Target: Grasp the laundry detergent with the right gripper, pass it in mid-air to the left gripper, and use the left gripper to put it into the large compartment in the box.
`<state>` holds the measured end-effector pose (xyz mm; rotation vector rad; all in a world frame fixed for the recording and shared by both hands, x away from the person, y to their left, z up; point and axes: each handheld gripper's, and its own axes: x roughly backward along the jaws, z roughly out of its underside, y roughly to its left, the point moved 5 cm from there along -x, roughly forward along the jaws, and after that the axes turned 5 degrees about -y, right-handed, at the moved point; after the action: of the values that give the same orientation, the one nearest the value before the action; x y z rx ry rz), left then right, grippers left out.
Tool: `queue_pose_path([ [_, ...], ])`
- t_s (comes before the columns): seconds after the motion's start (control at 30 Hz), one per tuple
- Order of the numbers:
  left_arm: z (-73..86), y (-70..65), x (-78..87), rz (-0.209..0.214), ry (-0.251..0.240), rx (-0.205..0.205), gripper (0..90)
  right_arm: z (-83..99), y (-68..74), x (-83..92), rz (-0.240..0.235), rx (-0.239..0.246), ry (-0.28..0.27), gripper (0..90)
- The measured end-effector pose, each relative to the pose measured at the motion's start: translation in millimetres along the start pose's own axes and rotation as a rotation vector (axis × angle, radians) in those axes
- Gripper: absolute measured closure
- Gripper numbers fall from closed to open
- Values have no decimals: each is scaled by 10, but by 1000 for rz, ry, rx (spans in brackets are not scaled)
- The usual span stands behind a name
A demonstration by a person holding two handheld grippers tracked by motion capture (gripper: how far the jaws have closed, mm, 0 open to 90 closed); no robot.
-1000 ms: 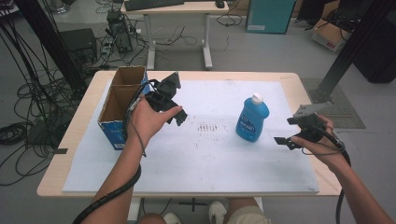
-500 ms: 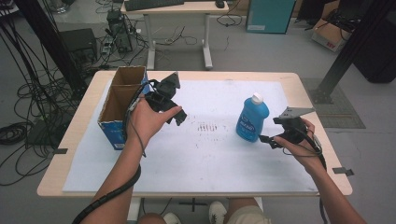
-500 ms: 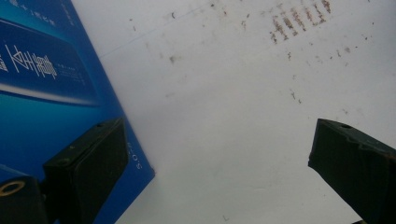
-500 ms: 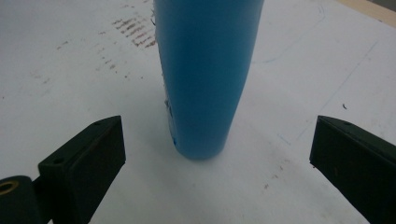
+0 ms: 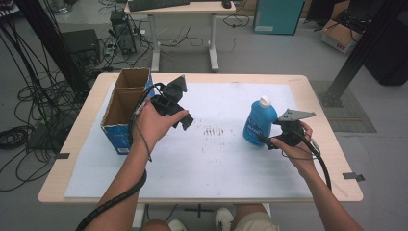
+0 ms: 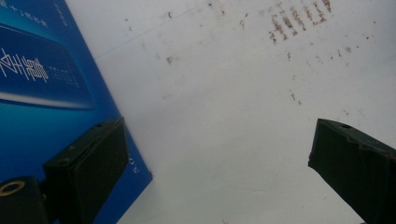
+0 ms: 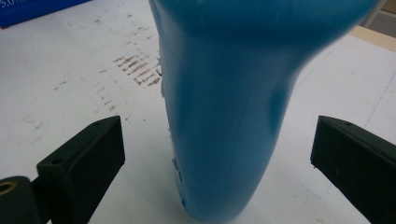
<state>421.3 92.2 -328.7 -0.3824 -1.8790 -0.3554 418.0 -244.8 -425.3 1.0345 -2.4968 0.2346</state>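
On the counter (image 5: 308, 86), upright: blue bottle (image 5: 259, 122), between the spread jaws of the right claw (image 5: 267, 141). Probably smooth, slippery plastic; best pinched at the narrow waist. Left claw (image 5: 185, 120) agape beside the box (image 5: 120, 103).

**Not much you can read here**

Your blue box (image 6: 42, 88) has white writing on its side, seen in the left gripper view, but the marks are too tilted and small to read. Its corner in the right gripper view shows tiny white print you cannot make out. The blue bottle (image 5: 259, 122) has a label with pale writing, too blurry to read from above.
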Motion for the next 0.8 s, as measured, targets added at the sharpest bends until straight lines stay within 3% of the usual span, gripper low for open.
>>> queue_pose_path([
  [0.37, -23, -17, 0, 0, -4, -4, 51, -19, 14, -144, 24, -9, -46, 16],
  [0.8, -28, -23, 13, 0, -7, -6, 51, -43, 23, -207, 19, -11, -85, 13],
])
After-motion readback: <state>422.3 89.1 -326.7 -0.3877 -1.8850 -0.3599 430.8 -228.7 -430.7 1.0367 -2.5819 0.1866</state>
